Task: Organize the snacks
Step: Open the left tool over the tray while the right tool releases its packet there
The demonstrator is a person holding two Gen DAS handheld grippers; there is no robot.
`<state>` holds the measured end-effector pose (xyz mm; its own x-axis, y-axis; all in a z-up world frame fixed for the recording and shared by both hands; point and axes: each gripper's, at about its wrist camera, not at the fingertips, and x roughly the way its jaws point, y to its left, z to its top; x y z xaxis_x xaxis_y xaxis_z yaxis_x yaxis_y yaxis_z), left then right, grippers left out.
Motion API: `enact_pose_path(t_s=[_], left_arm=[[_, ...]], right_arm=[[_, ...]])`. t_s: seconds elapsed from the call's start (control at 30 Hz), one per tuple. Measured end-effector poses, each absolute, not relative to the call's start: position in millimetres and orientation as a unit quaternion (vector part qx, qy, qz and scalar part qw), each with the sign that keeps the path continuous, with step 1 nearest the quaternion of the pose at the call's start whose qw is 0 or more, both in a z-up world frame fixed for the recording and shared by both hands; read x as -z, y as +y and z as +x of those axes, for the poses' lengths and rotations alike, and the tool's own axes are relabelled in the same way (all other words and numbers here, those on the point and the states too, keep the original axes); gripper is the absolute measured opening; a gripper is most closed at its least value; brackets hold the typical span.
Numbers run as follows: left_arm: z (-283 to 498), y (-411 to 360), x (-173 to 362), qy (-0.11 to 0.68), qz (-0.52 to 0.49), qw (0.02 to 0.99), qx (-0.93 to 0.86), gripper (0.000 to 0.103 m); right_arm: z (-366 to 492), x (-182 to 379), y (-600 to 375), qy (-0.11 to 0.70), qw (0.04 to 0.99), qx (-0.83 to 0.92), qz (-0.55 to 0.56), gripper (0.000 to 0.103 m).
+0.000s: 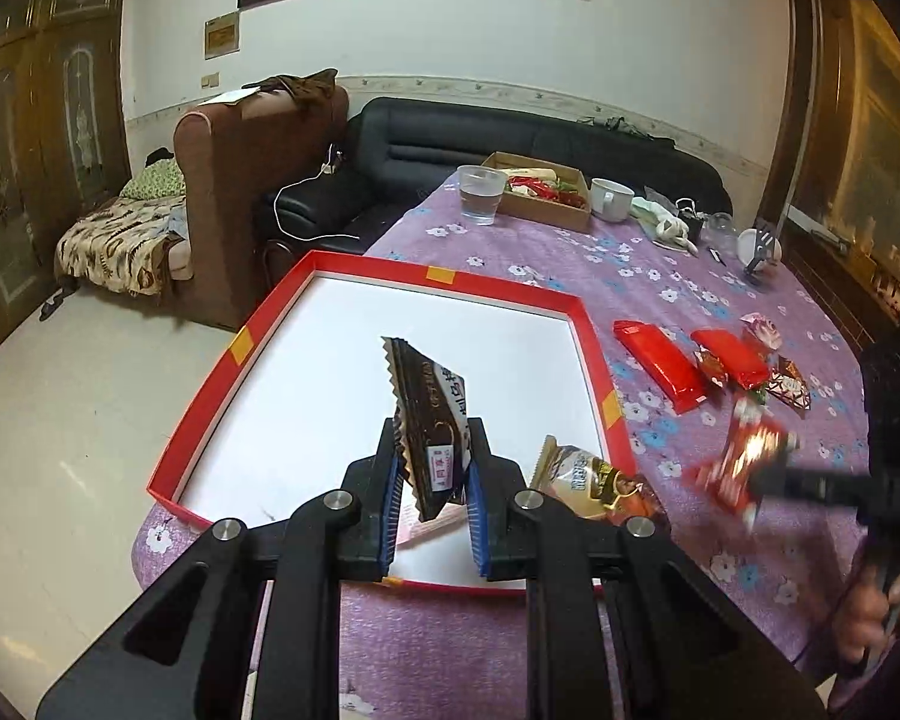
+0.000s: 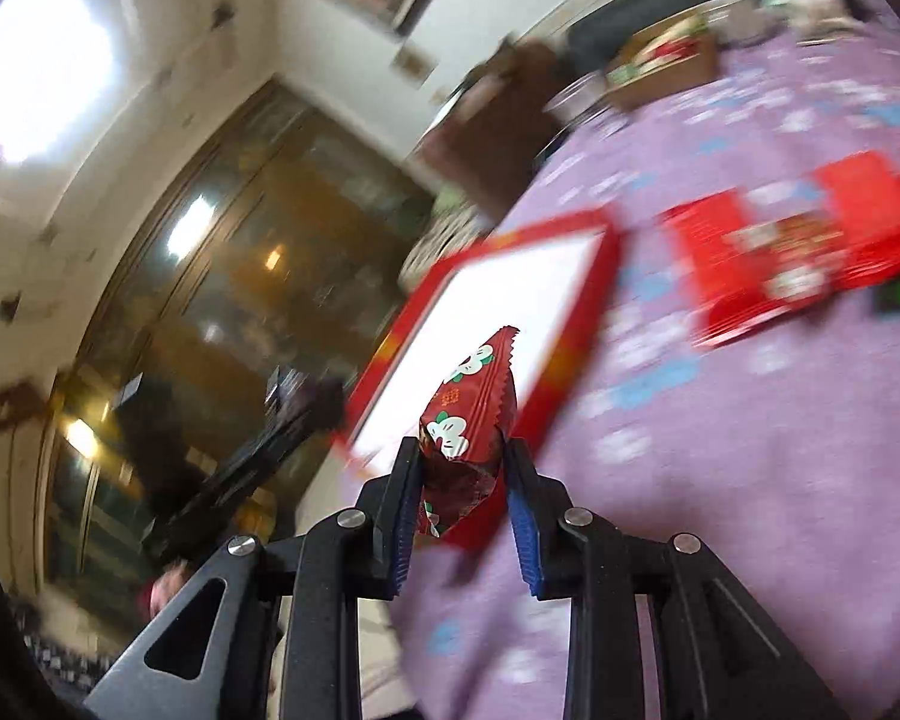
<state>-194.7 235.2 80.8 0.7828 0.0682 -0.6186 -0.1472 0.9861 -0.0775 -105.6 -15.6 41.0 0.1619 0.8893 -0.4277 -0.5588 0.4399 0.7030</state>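
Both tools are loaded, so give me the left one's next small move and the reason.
Probably lower the left tool a little and open it: its dark snack packet already hangs over the red tray, whose white floor below looks bare.

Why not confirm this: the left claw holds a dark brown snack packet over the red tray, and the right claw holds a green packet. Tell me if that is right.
One detail is wrong. The right claw holds a red packet with white flowers, not a green one; the right wrist view shows it. The left claw does hold a dark brown snack packet over the red tray.
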Motion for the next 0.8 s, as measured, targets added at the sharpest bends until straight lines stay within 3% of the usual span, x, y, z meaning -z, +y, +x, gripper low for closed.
enact_pose_path(t_s=[0.2, 0.53, 0.57, 0.8], left_arm=[[-194, 248, -73, 0.330, -0.069, 0.940, -0.048, 0.016], [-186, 264, -51, 0.368, -0.072, 0.926, -0.048, 0.016], [-184, 266, -49, 0.371, -0.073, 0.924, -0.050, 0.016], [-158, 265, -39, 0.399, -0.058, 0.913, -0.061, 0.019]], right_arm=[[-118, -41, 38, 0.452, 0.737, -0.489, 0.115, 0.028], [-80, -29, 107, 0.492, 0.751, -0.433, 0.074, 0.027], [-74, -21, 115, 0.504, 0.754, -0.417, 0.063, 0.023], [-55, -33, 133, 0.460, 0.785, -0.411, 0.059, 0.031]])
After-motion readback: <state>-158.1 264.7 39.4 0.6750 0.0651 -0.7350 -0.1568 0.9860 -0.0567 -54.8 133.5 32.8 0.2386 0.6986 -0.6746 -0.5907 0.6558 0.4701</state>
